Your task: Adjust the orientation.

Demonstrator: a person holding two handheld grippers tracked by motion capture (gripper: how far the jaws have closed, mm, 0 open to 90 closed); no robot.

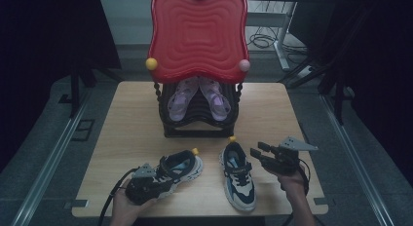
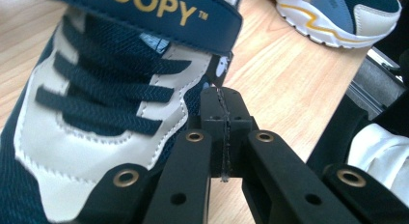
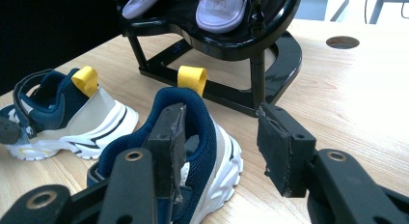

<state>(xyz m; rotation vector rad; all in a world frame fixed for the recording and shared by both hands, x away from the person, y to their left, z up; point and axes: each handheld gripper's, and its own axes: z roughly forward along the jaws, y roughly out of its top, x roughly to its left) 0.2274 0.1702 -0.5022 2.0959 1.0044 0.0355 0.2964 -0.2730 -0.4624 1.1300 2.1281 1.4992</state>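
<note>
Pinching shut, the left gripper (image 1: pixel 146 184) rests on the side of the left sneaker (image 1: pixel 178 171), though whether any fabric is caught between the pads is unclear, so it should be steadied before lifting. Beside it the right gripper (image 1: pixel 260 153) hangs released by the right sneaker (image 1: pixel 238 177), and should straddle the heel collar squarely before closing. Farther off, the black rack (image 1: pixel 199 123) holding pink sandals (image 1: pixel 199 99) offers the likely shelf.

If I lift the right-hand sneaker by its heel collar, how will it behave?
The sneaker will probably hang toe-down, since the grip sits at one end. Its padded mesh collar looks soft, so it may squash between the right tongs. The thick white sole should keep its shape.
</note>
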